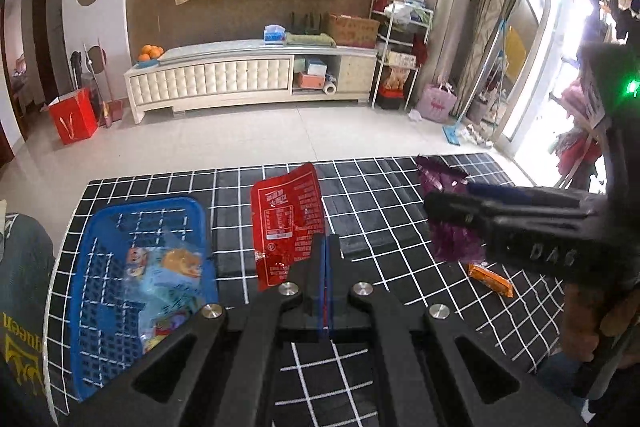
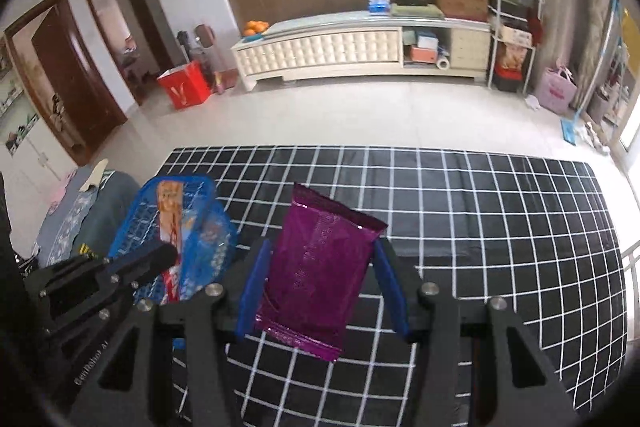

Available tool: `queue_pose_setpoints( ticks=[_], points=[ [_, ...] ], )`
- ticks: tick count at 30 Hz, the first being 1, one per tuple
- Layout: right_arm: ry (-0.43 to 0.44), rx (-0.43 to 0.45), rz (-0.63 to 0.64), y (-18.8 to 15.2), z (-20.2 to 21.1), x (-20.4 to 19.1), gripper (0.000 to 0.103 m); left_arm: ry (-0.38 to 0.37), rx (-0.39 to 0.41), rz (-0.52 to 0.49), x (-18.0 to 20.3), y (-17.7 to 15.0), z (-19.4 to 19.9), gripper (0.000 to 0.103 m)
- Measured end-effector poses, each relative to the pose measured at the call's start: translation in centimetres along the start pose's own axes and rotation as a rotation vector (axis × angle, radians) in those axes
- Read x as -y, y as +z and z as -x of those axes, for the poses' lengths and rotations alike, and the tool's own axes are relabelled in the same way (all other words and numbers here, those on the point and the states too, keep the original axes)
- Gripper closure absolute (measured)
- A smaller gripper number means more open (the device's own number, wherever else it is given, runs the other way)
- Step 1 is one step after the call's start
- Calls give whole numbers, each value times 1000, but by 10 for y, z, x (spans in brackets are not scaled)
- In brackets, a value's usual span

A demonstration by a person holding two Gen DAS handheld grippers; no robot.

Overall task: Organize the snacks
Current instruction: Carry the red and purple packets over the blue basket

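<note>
Left tongs [image 1: 326, 247] sit pressed together in my left wrist view, their blue pads meeting on the lower edge of a red snack packet [image 1: 288, 223] that stands up from them, its printed back toward the camera. To the left of it, a blue basket [image 1: 100, 227] rests on the black grid-patterned tabletop [image 1: 380, 195] with several colourful snack packs inside. On the right I see the right tongs [image 1: 436, 205] reaching in from the side, clamped across a purple snack packet [image 1: 454, 241] that hangs above the cloth. An orange wrapped snack [image 1: 490, 279] lies flat on the tabletop just below that purple packet, and a hand [image 1: 588, 319] grips the right handle at the frame's edge. Switching to my right wrist view, the right tongs [image 2: 322, 259] are spread about as wide as the purple snack packet [image 2: 320, 267], with a blue pad against each of its long sides, so it is held up clear of the tabletop [image 2: 480, 211]. The left tongs [image 2: 170, 253] show at the lower left, closed on the red packet [image 2: 172, 259], which stands directly in front of the blue basket [image 2: 212, 223].
</note>
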State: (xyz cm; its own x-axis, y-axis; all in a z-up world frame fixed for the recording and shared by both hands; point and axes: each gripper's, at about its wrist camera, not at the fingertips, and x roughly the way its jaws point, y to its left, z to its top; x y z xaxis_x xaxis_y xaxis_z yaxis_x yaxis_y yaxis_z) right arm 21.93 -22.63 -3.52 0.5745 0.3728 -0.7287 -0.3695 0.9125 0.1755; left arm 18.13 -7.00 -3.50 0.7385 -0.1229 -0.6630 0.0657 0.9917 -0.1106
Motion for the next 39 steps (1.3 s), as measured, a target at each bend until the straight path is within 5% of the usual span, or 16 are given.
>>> queue_pose_setpoints(
  ticks=[5, 19, 38, 39],
  points=[
    [30, -10, 19, -9, 2, -27, 46, -10, 9, 9, -22, -9, 27, 103],
    [92, -45, 80, -27, -10, -104, 46, -176, -117, 108, -108, -27, 41, 103],
    [81, -152, 169, -48, -54, -157, 46, -82, -278, 166, -171, -79, -1, 103],
    [82, -154, 176, -49, -55, -158, 46, -80, -279, 165, -171, -80, -1, 97]
  ],
)
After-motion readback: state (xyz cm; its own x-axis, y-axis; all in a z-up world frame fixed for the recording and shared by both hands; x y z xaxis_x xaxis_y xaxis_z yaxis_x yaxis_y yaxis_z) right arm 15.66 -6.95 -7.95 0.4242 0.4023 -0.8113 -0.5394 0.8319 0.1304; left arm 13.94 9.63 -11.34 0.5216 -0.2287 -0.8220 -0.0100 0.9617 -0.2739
